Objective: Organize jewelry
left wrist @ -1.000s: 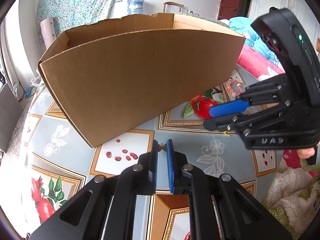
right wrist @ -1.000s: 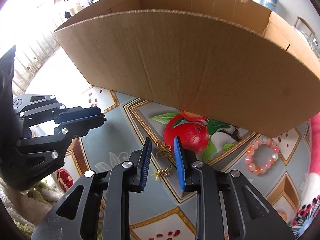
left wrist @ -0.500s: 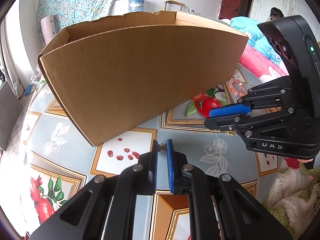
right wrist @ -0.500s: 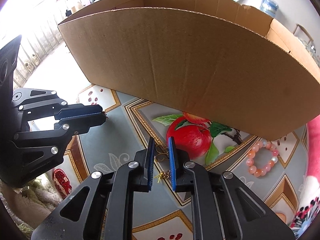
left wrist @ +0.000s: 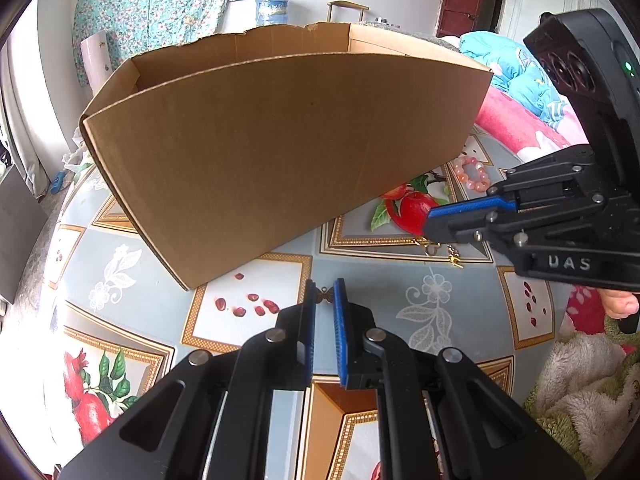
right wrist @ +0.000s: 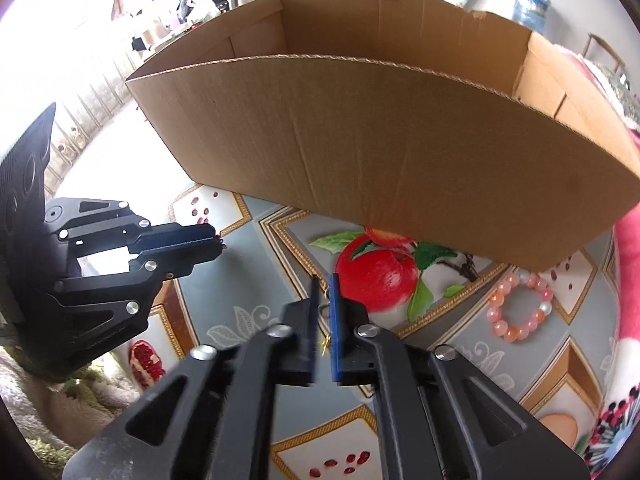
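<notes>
My left gripper (left wrist: pixel 324 294) is shut on a small bronze butterfly charm (left wrist: pixel 324 295) and hovers over the patterned tablecloth, in front of the open cardboard box (left wrist: pixel 280 152). It also shows at the left of the right wrist view as the left gripper (right wrist: pixel 218 240). My right gripper (right wrist: pixel 324 292) points down beside the printed apple, and its jaws are opening. A gold dangle earring (right wrist: pixel 325 342) shows in the gap between them. From the left wrist view the earring (left wrist: pixel 448 252) lies on the cloth just under the right gripper (left wrist: pixel 429 224). A pink bead bracelet (right wrist: pixel 520 308) lies by the box's right corner.
The cardboard box (right wrist: pixel 400 140) fills the far side of the table. A fluffy cream and green towel (left wrist: pixel 580 380) lies at the near right edge. A person's fingertip (left wrist: pixel 620 304) shows behind the right gripper. Pink bedding (left wrist: pixel 516 120) lies behind the box.
The right gripper narrowed around the gold earring, then widened again and rose a little. The earring stayed on the cloth. The left gripper kept still with the charm.
</notes>
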### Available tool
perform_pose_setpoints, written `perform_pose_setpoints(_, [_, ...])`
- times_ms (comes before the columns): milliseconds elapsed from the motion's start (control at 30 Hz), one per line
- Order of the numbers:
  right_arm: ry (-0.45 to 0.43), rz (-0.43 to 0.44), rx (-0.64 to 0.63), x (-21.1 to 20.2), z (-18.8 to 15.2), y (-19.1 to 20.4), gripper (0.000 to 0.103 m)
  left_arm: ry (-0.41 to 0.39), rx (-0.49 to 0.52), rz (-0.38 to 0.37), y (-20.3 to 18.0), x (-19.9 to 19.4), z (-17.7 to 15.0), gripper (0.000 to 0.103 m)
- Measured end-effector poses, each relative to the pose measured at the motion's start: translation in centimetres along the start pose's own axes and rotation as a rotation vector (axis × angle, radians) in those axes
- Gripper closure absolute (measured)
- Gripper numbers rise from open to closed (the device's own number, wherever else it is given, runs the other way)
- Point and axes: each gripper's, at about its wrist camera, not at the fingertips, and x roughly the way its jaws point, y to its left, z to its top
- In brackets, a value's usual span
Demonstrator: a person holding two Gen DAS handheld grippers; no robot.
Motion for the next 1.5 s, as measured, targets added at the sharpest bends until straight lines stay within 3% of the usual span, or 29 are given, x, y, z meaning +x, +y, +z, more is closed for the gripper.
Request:
perform_pose_setpoints(67, [0.005, -0.014, 0.006, -0.2, -0.1, -0.1, 0.070, 0.001, -0.002, -0.001, -0.1, 0.0, 0.0, 0.095])
perform_pose_setpoints(167, [0.022, -0.034, 0.000, 0.1, -0.3, 0.2, 0.070, -0.004, -0.002, -0.005, -0.2, -0.1, -0.1, 0.095])
perform_pose_setpoints(367, [0.058, -0.090, -0.028, 1.0, -0.7, 1.0, 0.078, -0.010, -0.001, -0.007, -0.1, -0.4, -0.3, 0.095])
perform_pose_setpoints(467, [0.062, -0.094, -0.020, 1.0, -0.6, 1.0, 0.091, -0.010, -0.007, -0.005, 0.1, -0.4, -0.2, 0.095])
perform_pose_setpoints(1000, [0.055, -0.075, -0.004, 2.2, -0.7, 0.4, 0.092, -0.011, -0.012, -0.003, 0.3, -0.5, -0.3, 0.095])
perform_pose_setpoints(1500, [-0.071, -0.074, -0.033, -3.6, -1.2, 0.5, 0.092, -0.069, 0.020, 0.039, -1.2, -4.5, 0.7, 0.095])
